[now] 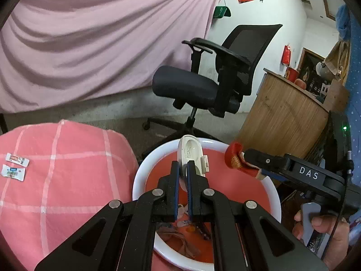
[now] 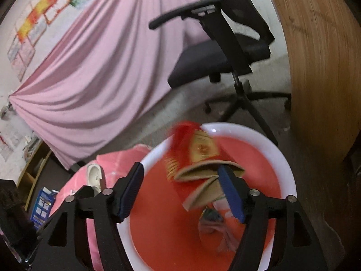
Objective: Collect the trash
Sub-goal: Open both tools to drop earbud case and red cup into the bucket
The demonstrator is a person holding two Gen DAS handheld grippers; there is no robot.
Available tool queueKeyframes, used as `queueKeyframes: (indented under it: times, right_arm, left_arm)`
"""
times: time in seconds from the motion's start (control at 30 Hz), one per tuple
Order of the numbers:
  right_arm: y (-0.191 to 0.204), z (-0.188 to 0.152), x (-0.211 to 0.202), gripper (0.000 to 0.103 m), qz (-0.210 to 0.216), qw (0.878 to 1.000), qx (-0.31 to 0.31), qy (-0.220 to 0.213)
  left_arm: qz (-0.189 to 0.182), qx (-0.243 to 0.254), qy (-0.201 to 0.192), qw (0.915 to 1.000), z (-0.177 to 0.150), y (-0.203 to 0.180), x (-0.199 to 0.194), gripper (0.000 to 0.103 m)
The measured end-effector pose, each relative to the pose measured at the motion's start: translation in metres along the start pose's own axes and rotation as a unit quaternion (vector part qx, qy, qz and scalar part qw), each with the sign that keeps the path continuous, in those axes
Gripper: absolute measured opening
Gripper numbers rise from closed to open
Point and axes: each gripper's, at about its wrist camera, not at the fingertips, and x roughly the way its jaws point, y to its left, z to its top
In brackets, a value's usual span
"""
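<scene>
On the left, two small wrappers (image 1: 13,166) lie on a pink checked cloth (image 1: 67,180). Next to the cloth sits a red bin (image 1: 274,194) with a white rim, and some trash lies at its bottom. The left hand-held gripper (image 1: 183,169) is clenched on a white plastic case (image 1: 190,155) and holds it over the bin. Further right, the right hand-held gripper (image 2: 182,188) has its jaws apart. A red and gold cardboard box (image 2: 198,158) is over the bin, flat and bent. It touches the right finger (image 2: 232,194) only, so it is let go. Behind stands a black chair (image 1: 225,72).
</scene>
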Motion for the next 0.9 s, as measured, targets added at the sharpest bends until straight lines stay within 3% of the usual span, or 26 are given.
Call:
queueKeyframes:
  times: [0.3, 0.5, 0.7, 0.8, 0.9]
  right_arm:
    - [-0.003, 0.000, 0.005, 0.083, 0.017, 1.000, 0.019, 0.016]
    - [-0.012, 0.000, 0.013, 0.102, 0.031, 0.997, 0.061, 0.042]
    - [-0.007, 0.000, 0.016, 0.103, 0.030, 0.996, 0.060, 0.054]
    - [-0.003, -0.005, 0.018, 0.103, 0.032, 0.995, 0.063, 0.065]
    - [0.002, -0.016, 0.020, 0.103, 0.025, 0.995, 0.055, 0.081]
  left_arm:
    - [0.001, -0.022, 0.024, 0.9995, -0.003, 0.013, 0.001, 0.004]
    - [0.013, -0.029, 0.031, 0.9990, -0.004, 0.019, -0.002, 0.013]
    - [0.030, -0.033, 0.029, 0.9986, -0.007, 0.027, -0.016, 0.015]
    - [0.040, -0.032, 0.022, 0.9985, -0.008, 0.035, -0.031, 0.024]
    - [0.051, -0.033, 0.014, 0.9981, -0.010, 0.046, -0.049, 0.026]
